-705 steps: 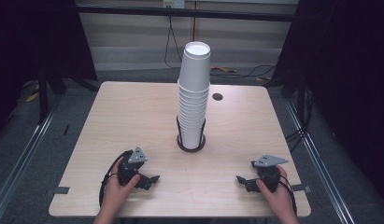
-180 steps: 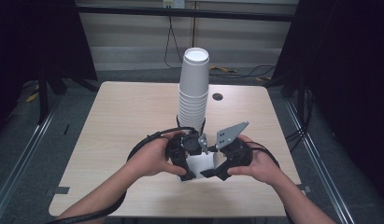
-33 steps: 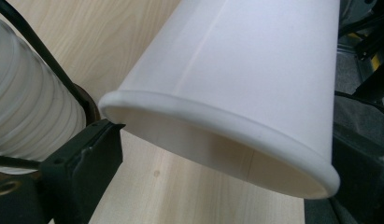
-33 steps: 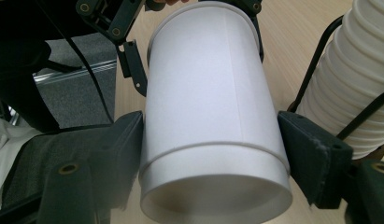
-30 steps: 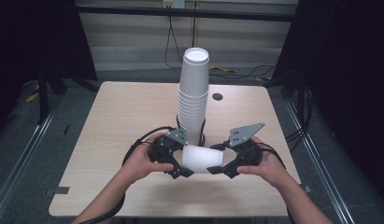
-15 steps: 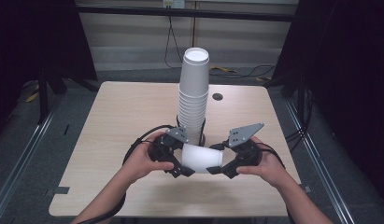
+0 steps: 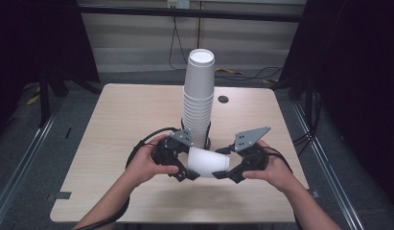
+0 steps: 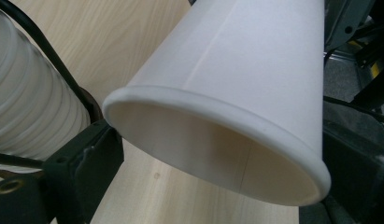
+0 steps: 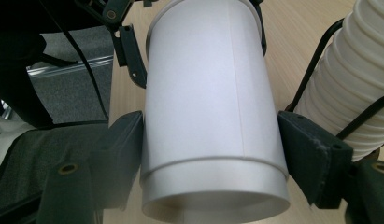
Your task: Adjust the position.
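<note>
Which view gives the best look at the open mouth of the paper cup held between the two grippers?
The left gripper view: the paper cup faces the camera rim first, so its inside wall shows. The right gripper view shows its closed base and side wall; the high view shows it lying sideways in front of the cup stack.

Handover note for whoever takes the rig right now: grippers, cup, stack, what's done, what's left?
Left gripper: at the rim end of the loose paper cup, jaws either side of the rim; they were just closing, grip not certain.
Right gripper: jaws clamp the cup's base end.
The cup lies on its side, held between both grippers, in front of the cup stack at mid-table.
Done: one cup is off the stack.
Left: probably let go with one gripper and set the cup down upright; the rest is stacked.
</note>
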Tool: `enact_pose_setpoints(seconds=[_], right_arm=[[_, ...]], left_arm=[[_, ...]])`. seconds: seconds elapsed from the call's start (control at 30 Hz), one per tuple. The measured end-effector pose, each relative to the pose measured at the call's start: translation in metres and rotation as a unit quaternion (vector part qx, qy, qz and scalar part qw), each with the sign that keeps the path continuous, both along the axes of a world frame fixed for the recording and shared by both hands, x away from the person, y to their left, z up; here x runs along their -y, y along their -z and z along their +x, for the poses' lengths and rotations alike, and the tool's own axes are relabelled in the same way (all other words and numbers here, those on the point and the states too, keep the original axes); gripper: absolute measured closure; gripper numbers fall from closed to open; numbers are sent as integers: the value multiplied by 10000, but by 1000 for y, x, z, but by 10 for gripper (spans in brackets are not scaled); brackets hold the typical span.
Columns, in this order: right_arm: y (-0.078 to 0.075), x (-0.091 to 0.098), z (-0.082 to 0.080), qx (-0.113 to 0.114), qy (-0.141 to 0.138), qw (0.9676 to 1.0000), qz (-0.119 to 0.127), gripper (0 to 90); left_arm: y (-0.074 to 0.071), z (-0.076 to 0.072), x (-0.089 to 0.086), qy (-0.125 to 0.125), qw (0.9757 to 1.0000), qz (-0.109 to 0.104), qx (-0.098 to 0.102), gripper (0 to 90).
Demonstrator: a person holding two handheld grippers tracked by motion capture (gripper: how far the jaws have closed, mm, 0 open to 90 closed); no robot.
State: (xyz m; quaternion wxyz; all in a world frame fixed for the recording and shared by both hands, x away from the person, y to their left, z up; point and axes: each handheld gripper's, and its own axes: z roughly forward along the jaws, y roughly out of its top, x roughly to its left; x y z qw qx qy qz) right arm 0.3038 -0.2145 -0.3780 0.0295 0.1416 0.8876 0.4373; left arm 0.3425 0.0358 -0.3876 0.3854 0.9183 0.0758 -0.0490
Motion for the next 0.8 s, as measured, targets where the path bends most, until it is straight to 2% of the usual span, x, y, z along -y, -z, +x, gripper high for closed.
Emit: enact_pose_setpoints(seconds=[0.33, 0.4, 0.8], right_arm=[[5, -1, 0, -117, -33, 9998, -150, 251], [5, -1, 0, -77, -39, 9998, -155, 252], [4, -4, -1, 103, -82, 9994, -305, 249]], left_arm=[[-2, -1, 1, 36, 10000, 86, -1, 84], [-1, -1, 1, 42, 10000, 84, 17, 83], [1, 2, 0, -49, 9998, -38, -193, 52]])
